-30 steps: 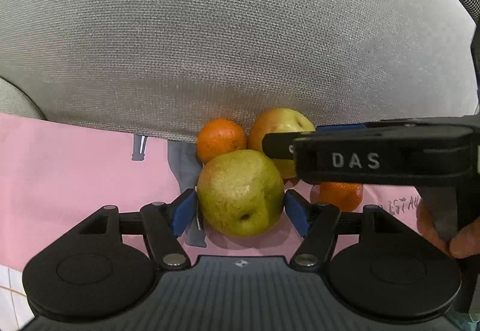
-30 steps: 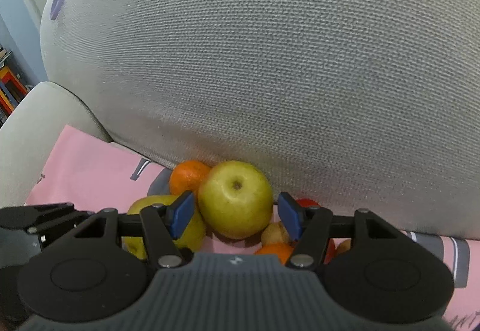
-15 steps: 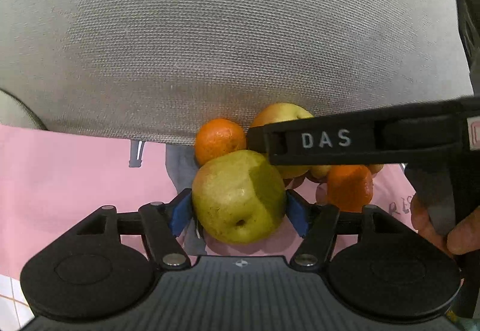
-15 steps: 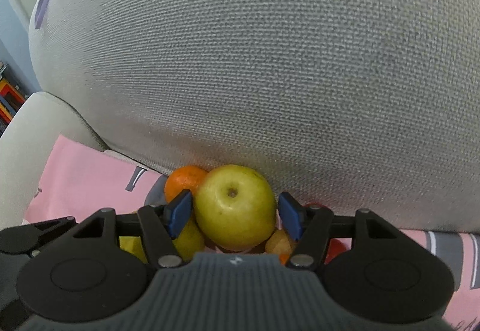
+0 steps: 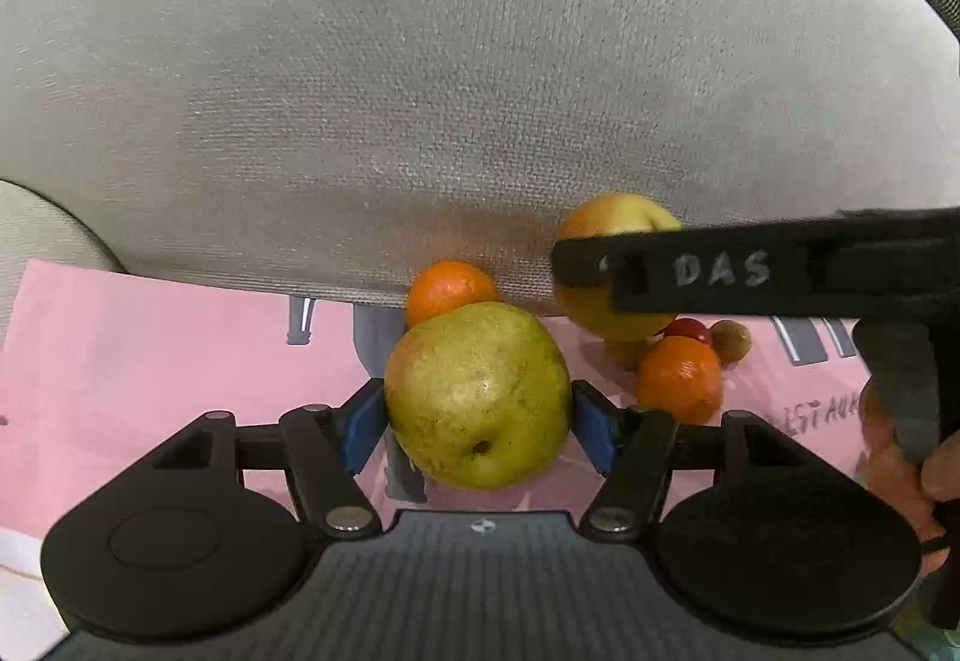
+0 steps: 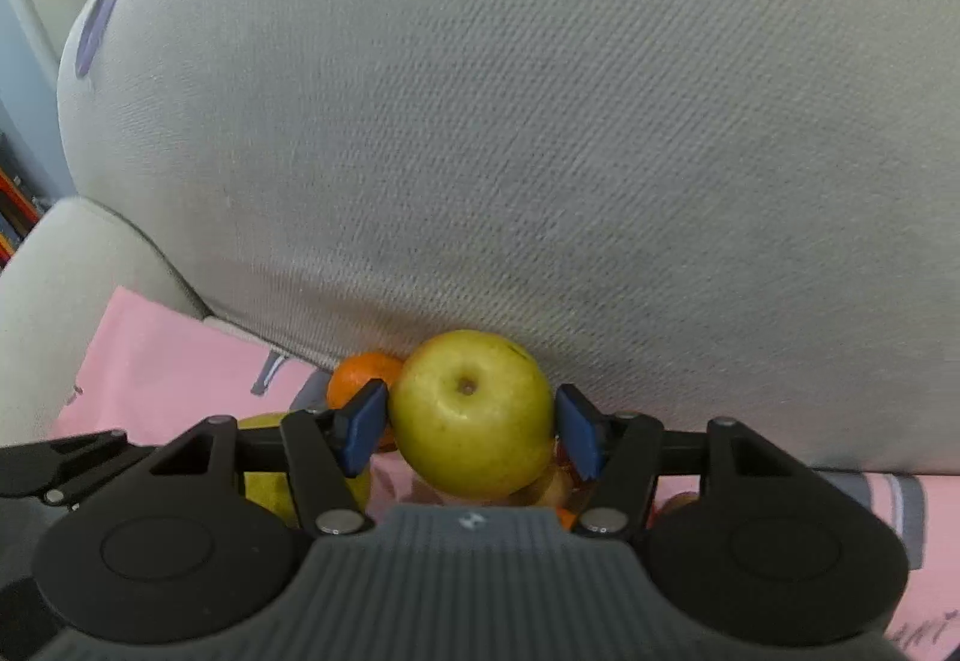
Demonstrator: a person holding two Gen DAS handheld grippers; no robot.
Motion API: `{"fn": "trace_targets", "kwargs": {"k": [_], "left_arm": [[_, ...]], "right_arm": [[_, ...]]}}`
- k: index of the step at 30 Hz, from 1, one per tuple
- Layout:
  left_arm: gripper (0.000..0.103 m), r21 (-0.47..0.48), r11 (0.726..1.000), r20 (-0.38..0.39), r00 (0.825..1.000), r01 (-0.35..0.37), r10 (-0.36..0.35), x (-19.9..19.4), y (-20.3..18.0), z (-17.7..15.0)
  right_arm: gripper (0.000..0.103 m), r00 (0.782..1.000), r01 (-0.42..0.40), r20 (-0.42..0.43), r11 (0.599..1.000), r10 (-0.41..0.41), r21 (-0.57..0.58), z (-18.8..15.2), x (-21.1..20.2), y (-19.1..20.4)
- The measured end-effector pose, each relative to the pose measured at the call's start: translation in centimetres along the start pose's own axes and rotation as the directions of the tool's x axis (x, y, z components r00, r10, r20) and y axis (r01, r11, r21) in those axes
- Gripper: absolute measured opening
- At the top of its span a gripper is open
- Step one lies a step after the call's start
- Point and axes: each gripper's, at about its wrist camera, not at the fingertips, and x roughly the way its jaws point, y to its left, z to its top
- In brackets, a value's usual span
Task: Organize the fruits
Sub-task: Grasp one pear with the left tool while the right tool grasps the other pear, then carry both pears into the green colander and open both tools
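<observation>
Green-yellow pear [image 5: 477, 394] sits between the left gripper [image 5: 478, 424] pads, both blue pads pressed on its sides, over the pink cloth [image 5: 150, 349]. Yellow apple [image 6: 471, 415] is clamped the same way in the right gripper [image 6: 471, 430]. Two oranges [image 5: 678, 376] and small fruits lie ahead, against the grey cushion [image 5: 450, 79].

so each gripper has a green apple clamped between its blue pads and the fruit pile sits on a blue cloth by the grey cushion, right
Not quite: the cloth is pink, not blue, as the left wrist view shows. The rest holds: the left gripper and right gripper each clamp a green apple by the grey cushion.
</observation>
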Motion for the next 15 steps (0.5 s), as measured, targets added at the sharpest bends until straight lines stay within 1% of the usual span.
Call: {"fn": "trace_targets", "kwargs": {"k": [7,12,15], "left_arm": [[0.075,-0.046,0.999,0.02,1.0,0.021,-0.02,-3.1,-0.3,0.3],[0.075,-0.064,0.998,0.02,1.0,0.02,-0.018,-5.3,-0.6,-0.2],[0.075,-0.078,0.996,0.035,0.999,0.035,-0.033,-6.7,-1.0,-0.4]], "right_arm": [[0.058,0.999,-0.019,0.046,1.0,0.019,-0.01,0.0,-3.9,0.1],[0.059,0.997,-0.037,0.071,0.999,0.036,0.008,-0.9,-7.4,-0.6],[0.059,0.996,-0.043,0.077,0.999,0.042,0.023,-1.8,-9.5,-1.4]]}}
